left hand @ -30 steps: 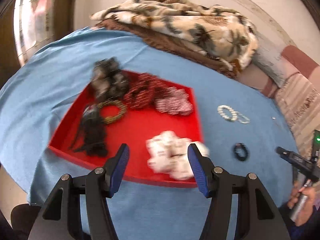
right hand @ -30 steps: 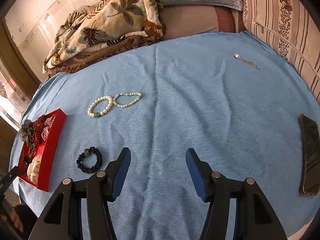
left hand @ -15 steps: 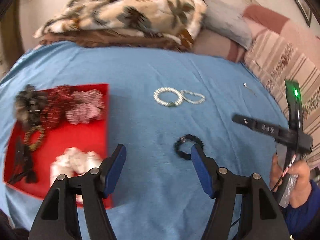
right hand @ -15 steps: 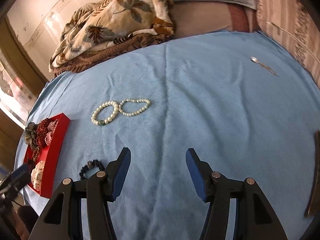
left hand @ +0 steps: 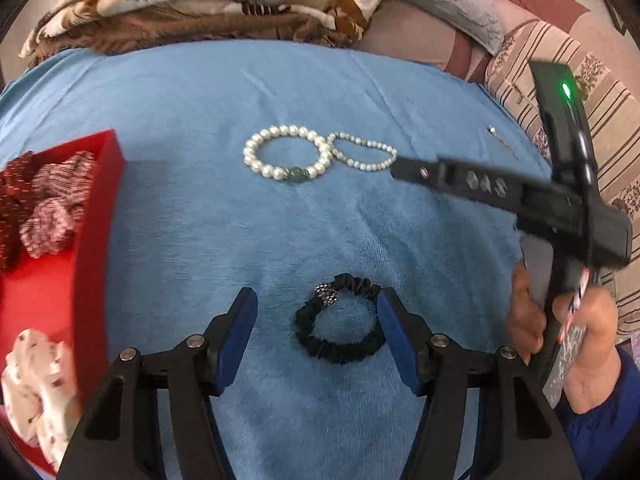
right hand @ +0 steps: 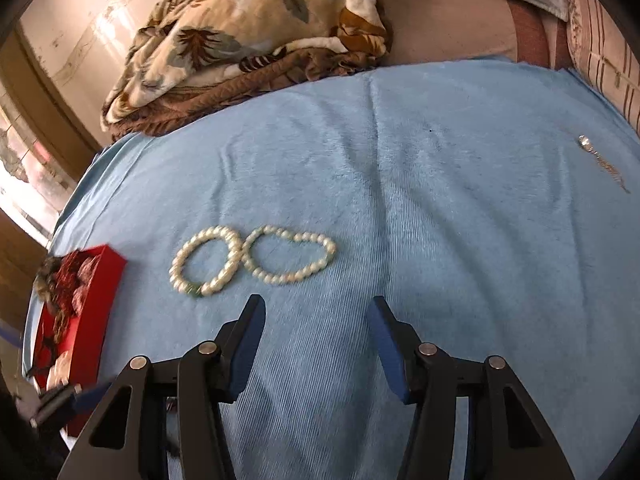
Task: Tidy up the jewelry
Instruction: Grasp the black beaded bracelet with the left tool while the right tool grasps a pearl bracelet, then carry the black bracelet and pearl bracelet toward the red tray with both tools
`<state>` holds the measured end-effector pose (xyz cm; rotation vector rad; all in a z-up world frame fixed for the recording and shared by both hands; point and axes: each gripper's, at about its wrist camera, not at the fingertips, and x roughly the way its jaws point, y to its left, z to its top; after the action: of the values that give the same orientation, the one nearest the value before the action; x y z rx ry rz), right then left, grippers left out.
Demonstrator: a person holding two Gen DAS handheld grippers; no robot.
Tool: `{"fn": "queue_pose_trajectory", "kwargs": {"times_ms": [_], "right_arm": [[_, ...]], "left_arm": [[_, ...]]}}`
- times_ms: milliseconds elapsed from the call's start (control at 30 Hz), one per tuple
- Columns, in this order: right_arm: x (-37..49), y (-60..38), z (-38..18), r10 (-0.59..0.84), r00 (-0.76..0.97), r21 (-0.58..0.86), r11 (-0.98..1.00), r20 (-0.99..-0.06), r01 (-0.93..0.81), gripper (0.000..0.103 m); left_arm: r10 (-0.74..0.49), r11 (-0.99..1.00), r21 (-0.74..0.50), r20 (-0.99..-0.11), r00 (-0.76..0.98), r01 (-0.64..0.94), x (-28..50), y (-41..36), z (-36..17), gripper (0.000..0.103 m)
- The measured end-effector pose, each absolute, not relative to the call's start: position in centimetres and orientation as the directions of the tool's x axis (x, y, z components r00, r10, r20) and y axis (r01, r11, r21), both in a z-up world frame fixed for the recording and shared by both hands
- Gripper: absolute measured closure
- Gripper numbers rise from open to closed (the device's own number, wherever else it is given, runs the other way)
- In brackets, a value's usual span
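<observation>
A black scrunchie (left hand: 340, 354) with a beaded knot lies on the blue cloth between the fingers of my left gripper (left hand: 316, 304). Its jaws are closing, and the pads do not press on the scrunchie. Two pearl bracelets lie touching farther out: a thick one with a green bead (left hand: 280, 172) and a thinner one (left hand: 368, 165). My right gripper (right hand: 316, 308) hovers just short of the thinner bracelet (right hand: 288, 276). Its jaws are closing with nothing between them. The red tray (left hand: 96, 216) on the left holds several scrunchies.
A small silver pendant on a chain (right hand: 600, 160) lies far right on the cloth. A folded leaf-print blanket (right hand: 256, 36) and striped cushions (left hand: 560, 64) border the far edge. A hand (left hand: 580, 340) holds the right gripper's handle at the right of the left wrist view.
My left gripper swung right from above the red tray to the black scrunchie, which now sits between its fingers. The right gripper moved forward and down toward the pearl bracelets.
</observation>
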<state>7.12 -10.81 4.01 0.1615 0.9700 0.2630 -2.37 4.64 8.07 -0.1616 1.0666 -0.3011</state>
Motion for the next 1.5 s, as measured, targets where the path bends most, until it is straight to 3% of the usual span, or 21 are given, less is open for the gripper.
{"fn": "queue_pose_trajectory", "kwargs": {"times_ms": [133,233,333,367,433,467,633,900,1133,1333,1367,1500], "right_arm": [[8.6,-10.4,3.7,0.294,0.554,0.253,0.956,-0.779,-0.150,0.049],[9.3,-9.6,3.4,0.262,0.571,0.211,0.965,-0.778,-0.156,0.059],[9.4,-8.7,3.1,0.197,0.595,0.124,0.979,-0.779,-0.162,0.076],[9.4,-8.5,3.1,0.180,0.600,0.102,0.982,-0.780,-0.161,0.086],[9.4,-8.8,3.3,0.193,0.597,0.119,0.980,-0.779,-0.163,0.096],[9.4,-9.1,3.5,0.210,0.591,0.142,0.977,-0.779,-0.159,0.096],[8.8,-10.1,4.6,0.265,0.587,0.228,0.964,-0.765,-0.137,0.096],[5.1,-15.3,9.6,0.346,0.664,0.377,0.920,-0.663,-0.103,0.096],[1.0,-19.4,11.6,0.417,0.689,0.512,0.856,-0.593,-0.078,0.096],[-0.6,-18.1,9.4,0.442,0.609,0.504,0.860,-0.659,-0.079,0.096],[-0.5,-18.0,9.1,0.434,0.599,0.493,0.867,-0.673,-0.074,0.096],[-0.4,-19.3,7.8,0.320,0.600,0.423,0.905,-0.733,0.035,0.095]], "left_arm": [[-0.303,0.952,-0.245,-0.835,0.458,0.183,-2.1,3.8,7.6,0.042],[-0.281,0.958,-0.212,-0.833,0.477,0.193,-2.1,3.2,7.4,0.042],[-0.259,0.964,-0.187,-0.824,0.504,0.190,-2.4,2.9,7.3,0.045],[-0.246,0.968,-0.177,-0.821,0.515,0.180,-2.6,2.9,7.4,0.050],[-0.222,0.973,-0.154,-0.825,0.519,0.170,-2.7,2.8,7.6,0.086],[-0.227,0.972,-0.161,-0.828,0.512,0.171,-2.7,2.9,7.8,0.090],[-0.276,0.961,-0.227,-0.823,0.497,0.158,-3.6,4.1,9.3,0.090],[-0.325,0.945,-0.294,-0.783,0.530,0.144,-6.8,6.0,12.6,0.090],[-0.479,0.875,-0.441,-0.728,0.490,0.201,-8.9,6.2,13.3,0.090],[-0.499,0.864,-0.466,-0.738,0.454,0.193,-9.4,6.1,12.4,0.089],[-0.493,0.867,-0.462,-0.745,0.449,0.185,-9.3,6.2,12.1,0.088],[-0.475,0.874,-0.464,-0.755,0.451,0.145,-9.6,7.1,11.4,0.065]]}}
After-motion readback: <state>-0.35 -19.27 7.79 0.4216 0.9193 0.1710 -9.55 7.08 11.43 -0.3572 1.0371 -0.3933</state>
